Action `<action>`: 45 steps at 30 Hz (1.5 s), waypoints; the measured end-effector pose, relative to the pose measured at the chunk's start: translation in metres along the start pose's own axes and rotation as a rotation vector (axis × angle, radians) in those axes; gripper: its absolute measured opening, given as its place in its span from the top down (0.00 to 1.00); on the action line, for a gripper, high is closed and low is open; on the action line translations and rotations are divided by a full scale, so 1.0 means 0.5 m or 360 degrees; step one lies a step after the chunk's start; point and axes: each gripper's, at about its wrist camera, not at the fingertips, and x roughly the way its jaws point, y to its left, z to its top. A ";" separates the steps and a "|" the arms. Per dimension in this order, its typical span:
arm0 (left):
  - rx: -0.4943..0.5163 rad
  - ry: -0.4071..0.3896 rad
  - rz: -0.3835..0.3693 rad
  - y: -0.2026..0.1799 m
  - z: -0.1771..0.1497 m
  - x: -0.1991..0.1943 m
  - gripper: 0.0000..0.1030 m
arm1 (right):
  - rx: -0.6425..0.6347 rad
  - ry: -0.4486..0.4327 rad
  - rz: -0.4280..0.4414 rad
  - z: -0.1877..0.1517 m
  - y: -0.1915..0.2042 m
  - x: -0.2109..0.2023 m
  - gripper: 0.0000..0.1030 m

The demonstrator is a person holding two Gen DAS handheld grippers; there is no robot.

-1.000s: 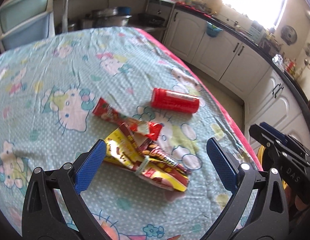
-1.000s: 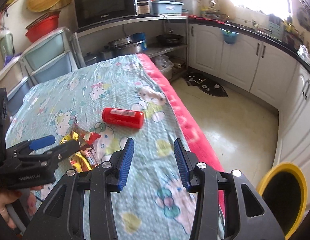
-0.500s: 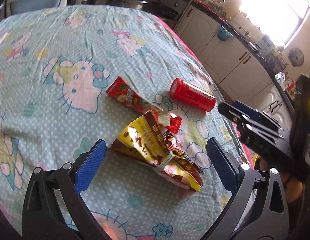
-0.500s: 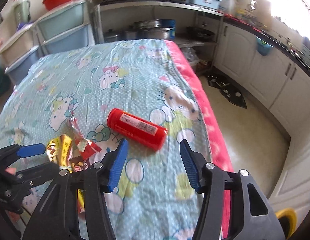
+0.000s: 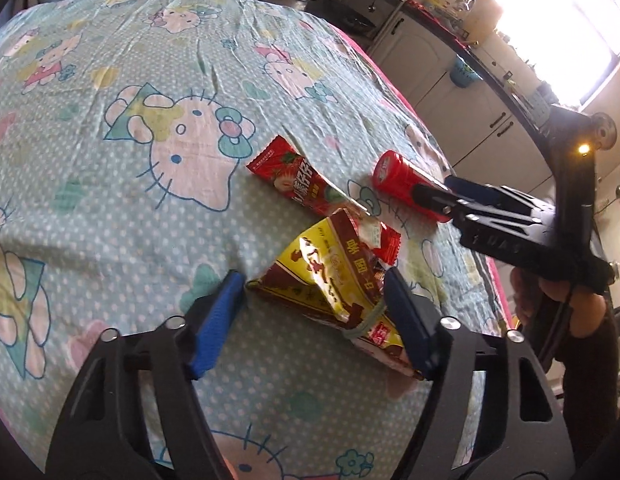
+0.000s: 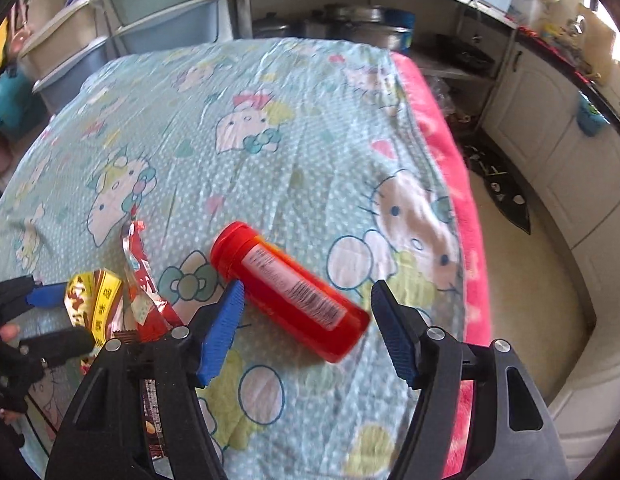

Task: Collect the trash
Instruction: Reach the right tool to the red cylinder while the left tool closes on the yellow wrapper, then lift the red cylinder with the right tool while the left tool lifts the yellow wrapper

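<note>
On the tabletop (image 5: 110, 200), the left gripper (image 5: 313, 300), jaws just narrowing, straddled a yellow snack bag (image 5: 329, 276) printed with Chinese characters, unclenched. The right gripper (image 6: 306, 320), jaws just widening, flanked a barcode-labelled red bottle (image 6: 290, 292), ungrasped.

A light blue bedsheet (image 6: 294, 152) with cartoon cats covers the table, and a pink cloth edge (image 6: 449, 160) runs along its side at 3 o'clock. At 11 o'clock stand plastic drawer boxes (image 6: 158, 12). At 12 o'clock a shelf holds metal pots (image 6: 349, 24). White cabinets (image 6: 549, 120) line the wall at 2 o'clock, with a small blue basket (image 6: 591, 114) hanging there. A dark mat (image 6: 501, 184) lies on the pale floor.
</note>
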 end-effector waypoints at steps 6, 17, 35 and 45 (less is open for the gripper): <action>0.0011 -0.0011 -0.0002 -0.001 0.001 -0.003 0.41 | -0.0057 0.0052 0.0024 0.001 0.008 0.022 0.48; 0.0000 -0.0049 -0.0047 0.012 -0.003 -0.031 0.65 | 0.0152 0.0057 0.0105 -0.045 0.004 0.005 0.68; 0.0072 -0.0167 -0.0116 -0.021 -0.004 -0.103 0.66 | 0.0431 -0.0209 0.0109 -0.169 0.036 -0.162 0.69; 0.0105 -0.0187 -0.0142 -0.019 -0.019 -0.141 0.95 | 0.0469 -0.0260 0.0062 -0.205 0.037 -0.218 0.70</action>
